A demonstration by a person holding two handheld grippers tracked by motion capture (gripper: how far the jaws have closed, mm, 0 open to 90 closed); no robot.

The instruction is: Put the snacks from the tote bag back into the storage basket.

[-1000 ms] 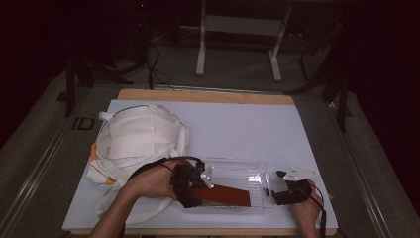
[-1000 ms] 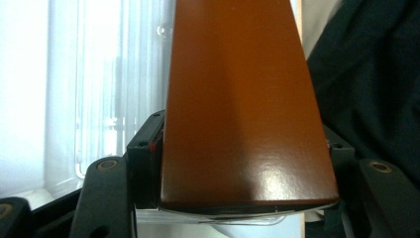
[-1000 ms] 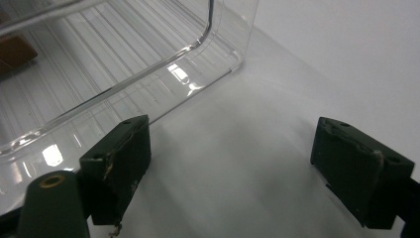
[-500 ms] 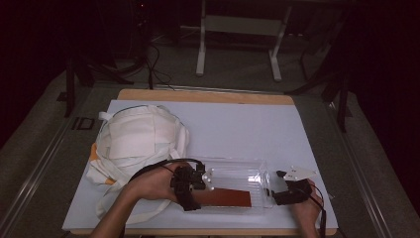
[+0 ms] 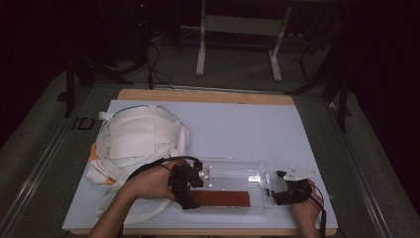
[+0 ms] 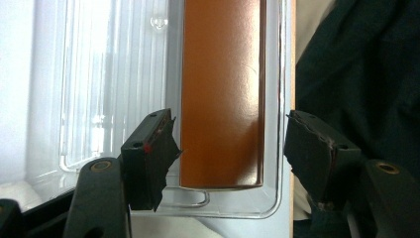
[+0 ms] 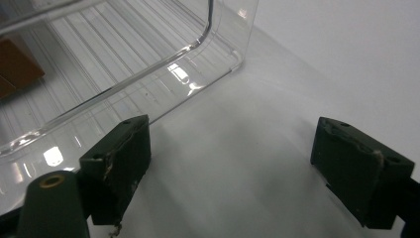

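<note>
Clear plastic box (image 5: 233,186) sits near the front edge of the table (image 5: 247,124), and everything else is easiest to place from it. Right at its left end is the left gripper (image 5: 190,191), held in the person's left hand (image 5: 148,181). Its jaws have just been opening, and in the left gripper view they stand wide apart on either side of the brown block (image 6: 220,94) without pressing on it, so nothing is gripped there. That brown block lies flat inside the box, along the wall closest to the person, reaching from the left end toward the right.

Over at the box's right end is the right gripper (image 5: 277,191), with the right hand (image 5: 304,203) behind it. In the right gripper view its jaws are spread wide too, resting just off the box's rounded corner (image 7: 218,49) with only bare white table between them, so it's open and holding nothing.

Further back and to the left of the box there's a white cloth bag (image 5: 136,141) slumped on the table, its straps trailing toward the left hand. Behind the box the white tabletop runs on to a wooden back edge.
</note>
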